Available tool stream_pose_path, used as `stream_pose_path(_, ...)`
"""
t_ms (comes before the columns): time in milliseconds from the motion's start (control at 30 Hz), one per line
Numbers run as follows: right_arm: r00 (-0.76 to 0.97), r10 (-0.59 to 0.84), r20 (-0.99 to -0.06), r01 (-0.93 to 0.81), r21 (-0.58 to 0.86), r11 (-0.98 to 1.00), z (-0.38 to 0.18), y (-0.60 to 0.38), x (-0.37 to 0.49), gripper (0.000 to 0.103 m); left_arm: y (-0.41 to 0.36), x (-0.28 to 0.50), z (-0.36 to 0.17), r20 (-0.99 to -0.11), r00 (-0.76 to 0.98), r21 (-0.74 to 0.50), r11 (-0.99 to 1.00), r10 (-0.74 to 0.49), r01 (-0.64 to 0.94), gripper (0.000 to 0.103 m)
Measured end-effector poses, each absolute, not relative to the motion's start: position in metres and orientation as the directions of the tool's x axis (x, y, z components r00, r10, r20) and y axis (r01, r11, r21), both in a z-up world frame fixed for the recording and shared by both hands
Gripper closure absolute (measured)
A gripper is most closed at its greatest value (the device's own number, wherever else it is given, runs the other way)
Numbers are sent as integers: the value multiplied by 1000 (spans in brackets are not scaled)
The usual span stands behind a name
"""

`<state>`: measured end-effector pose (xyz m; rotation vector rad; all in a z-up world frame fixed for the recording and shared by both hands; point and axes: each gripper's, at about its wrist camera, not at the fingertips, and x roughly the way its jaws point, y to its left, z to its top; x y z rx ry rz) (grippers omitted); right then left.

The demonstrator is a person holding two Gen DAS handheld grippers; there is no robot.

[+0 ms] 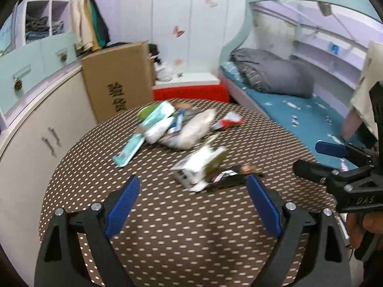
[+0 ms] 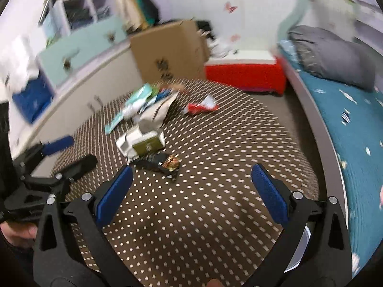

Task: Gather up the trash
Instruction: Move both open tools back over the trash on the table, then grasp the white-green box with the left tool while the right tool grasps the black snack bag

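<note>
Left wrist view: the table (image 1: 167,227) with the dotted brown cloth sat under both grippers, and all the trash was lying on it, so by my read collection had not started; nothing was bagged or held, and no bin showed in either view. The pile (image 1: 177,124) of pale wrappers lay far ahead of the left gripper (image 1: 192,191). A white and green carton (image 1: 201,165) was just ahead of it, nearer its right finger. A red wrapper (image 1: 229,120) sat far ahead, to the right. A black wrapper (image 1: 229,178) lay touching the carton, by the right fingertip.

Left gripper: jaws wide apart, empty. Right gripper (image 2: 191,179): also wide, empty, with the black wrapper (image 2: 162,163) just ahead-left.

Writing: the box (image 1: 119,79) behind the table had two printed characters, "验货". The right gripper body read "DAS". Wrapper labels were too blurred to read.
</note>
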<state>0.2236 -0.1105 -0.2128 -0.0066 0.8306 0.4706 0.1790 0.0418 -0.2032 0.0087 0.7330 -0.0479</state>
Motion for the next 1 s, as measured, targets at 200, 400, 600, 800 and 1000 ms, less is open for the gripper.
stream_pose_path(200, 505, 384, -773, -519, 84, 851, -240, -67, 246, 6, 67, 190, -221, -696, 718, 14, 1000, -5, 21, 14)
stream_pose_path(400, 469, 355, -809, -602, 1, 798, -263, -38, 262, 20, 66, 212, -232, -717, 696, 61, 994, -20, 91, 14)
stream_pose_path(600, 483, 387, -785, -583, 41, 811, -261, -53, 260, 65, 53, 236, -238, -725, 686, 88, 981, -55, 172, 14)
stream_pose_path(800, 504, 380, -776, -508, 90, 857, -257, -80, 248, 66, 36, 261, -247, -742, 666, 107, 967, -79, 233, 14)
stream_pose_path(1000, 527, 383, -759, -405, 172, 898, -257, -115, 227, 66, 24, 269, -254, -761, 636, 43, 967, -130, 250, 55)
